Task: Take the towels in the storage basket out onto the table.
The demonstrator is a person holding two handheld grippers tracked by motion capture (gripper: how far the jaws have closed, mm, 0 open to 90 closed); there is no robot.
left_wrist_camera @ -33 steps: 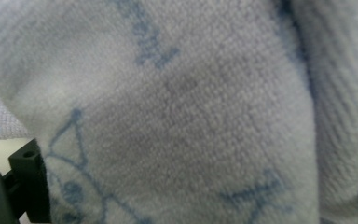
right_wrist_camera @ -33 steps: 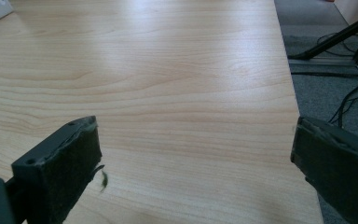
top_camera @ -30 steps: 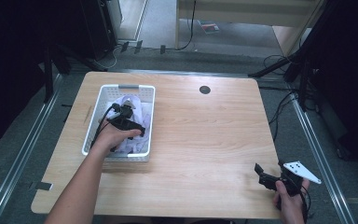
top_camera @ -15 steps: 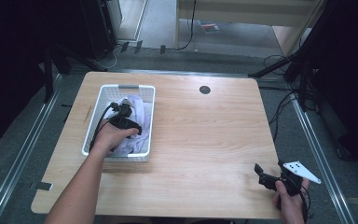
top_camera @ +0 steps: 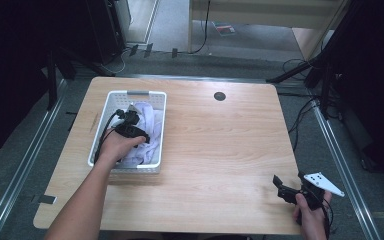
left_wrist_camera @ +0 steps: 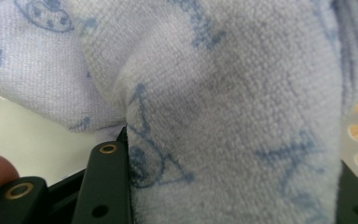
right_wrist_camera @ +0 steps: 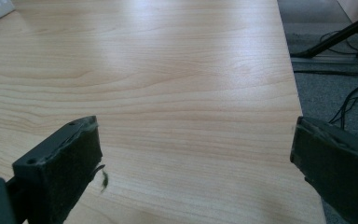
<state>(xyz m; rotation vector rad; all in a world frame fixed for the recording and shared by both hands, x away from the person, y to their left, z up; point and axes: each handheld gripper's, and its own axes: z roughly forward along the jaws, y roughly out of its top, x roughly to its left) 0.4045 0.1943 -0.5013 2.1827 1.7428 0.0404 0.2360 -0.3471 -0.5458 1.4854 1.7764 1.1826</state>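
The left gripper (top_camera: 130, 119) sits inside the basket (top_camera: 130, 93) at the table's (top_camera: 220, 150) 9 o'clock side, nose down in the cloth (top_camera: 147, 117). Its jaws have just been closing, and in the left gripper view a thick fold of cloth (left_wrist_camera: 223, 102) is pinched between them; the pale blue printed fabric bulges up and over the jaw tips. Compared with the earlier high views, the hand has barely shifted in the basket; only the jaws have changed.

Judgement: the grasp step is complete and the cloth is ready to be lifted out. The rest of the cloth lies bunched in the basket, so a straight upward pull is advisable to keep it from snagging on the basket wall.

The right gripper (top_camera: 292, 187) rests at the table's 5 o'clock corner, jaws spread wide with nothing between them, above bare wood (right_wrist_camera: 168, 93). It has not moved.
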